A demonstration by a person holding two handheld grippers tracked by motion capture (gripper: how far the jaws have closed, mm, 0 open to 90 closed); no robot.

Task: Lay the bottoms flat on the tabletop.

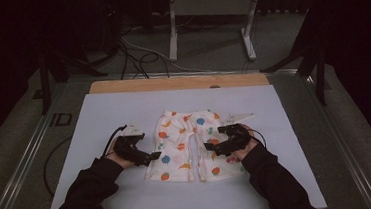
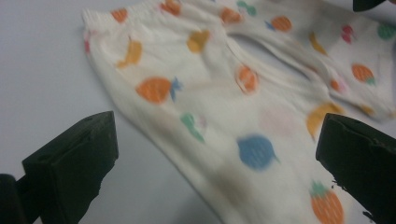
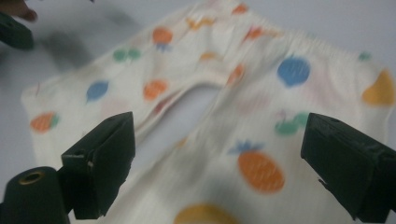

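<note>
So a pair of fruit-print kids' trousers (image 1: pixel 186 144) is laid flat mid-desk (image 1: pixel 99 116), waistband away from the person, legs spread toward them, probably so both outer edges can be reached at once. The left tool (image 1: pixel 153 156) is held at the left leg's edge, the right tool (image 1: pixel 208 146) over the right leg. Both are spread wide, nothing pinched yet. Looks lined up for a fold.

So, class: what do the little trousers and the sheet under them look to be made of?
Trousers: soft cream cloth, probably cotton knit, matte, printed with coloured fruit; it creases and gathers at the waistband. Sheet: smooth, pale, matte, perhaps paper or plastic; it lies flat, without wrinkles.
</note>
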